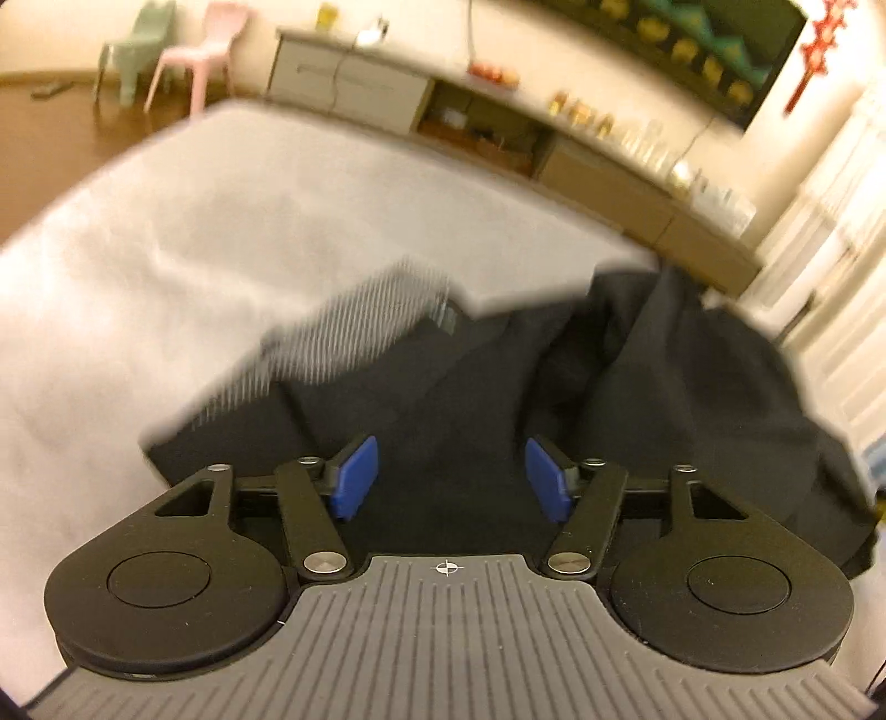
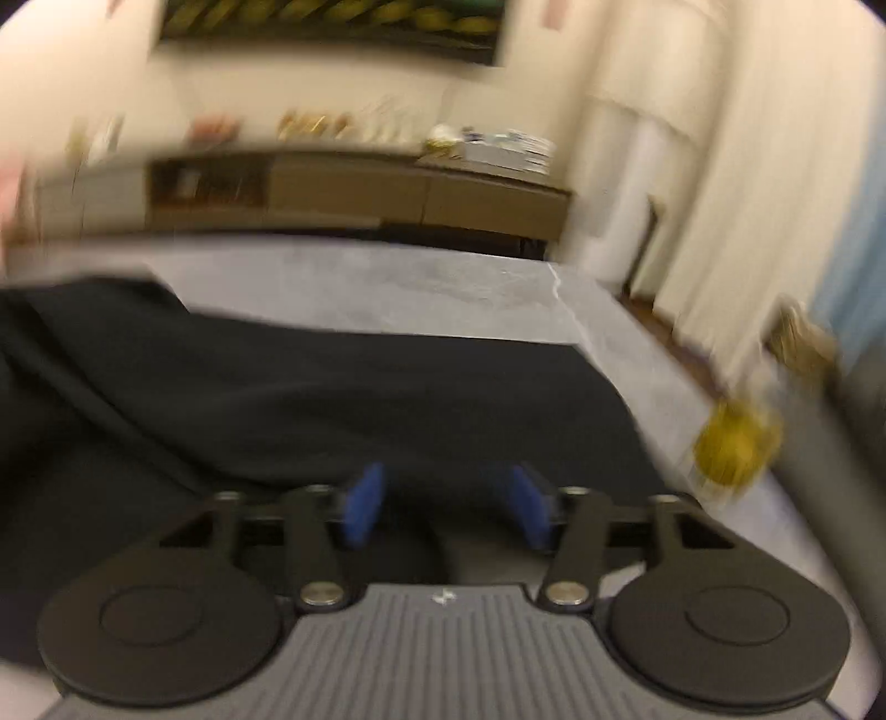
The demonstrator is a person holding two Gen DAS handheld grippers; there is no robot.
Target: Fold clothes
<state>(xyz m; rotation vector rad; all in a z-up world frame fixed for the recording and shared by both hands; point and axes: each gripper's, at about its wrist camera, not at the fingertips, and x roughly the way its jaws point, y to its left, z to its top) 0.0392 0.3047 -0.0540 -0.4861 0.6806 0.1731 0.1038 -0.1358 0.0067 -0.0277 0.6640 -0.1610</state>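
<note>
A black garment [image 1: 498, 387] lies rumpled on a pale grey bed cover [image 1: 194, 249], with a grey striped part [image 1: 354, 321] at its far left edge. My left gripper [image 1: 451, 476] hangs just above the black cloth, its blue pads [image 1: 354, 476] apart with nothing pinched between them. In the right wrist view the same black garment [image 2: 332, 399] spreads smoother across the bed cover [image 2: 415, 288]. My right gripper [image 2: 446, 507] hovers over its near edge, blue pads [image 2: 362, 509] apart and bare. Both views are motion-blurred.
A long low sideboard [image 1: 554, 160] with bottles and fruit runs along the far wall. A green chair [image 1: 135, 50] and a pink chair [image 1: 194, 55] stand on the wood floor at the left. A yellow object [image 2: 731, 443] sits at the bed's right edge beside curtains [image 2: 747, 166].
</note>
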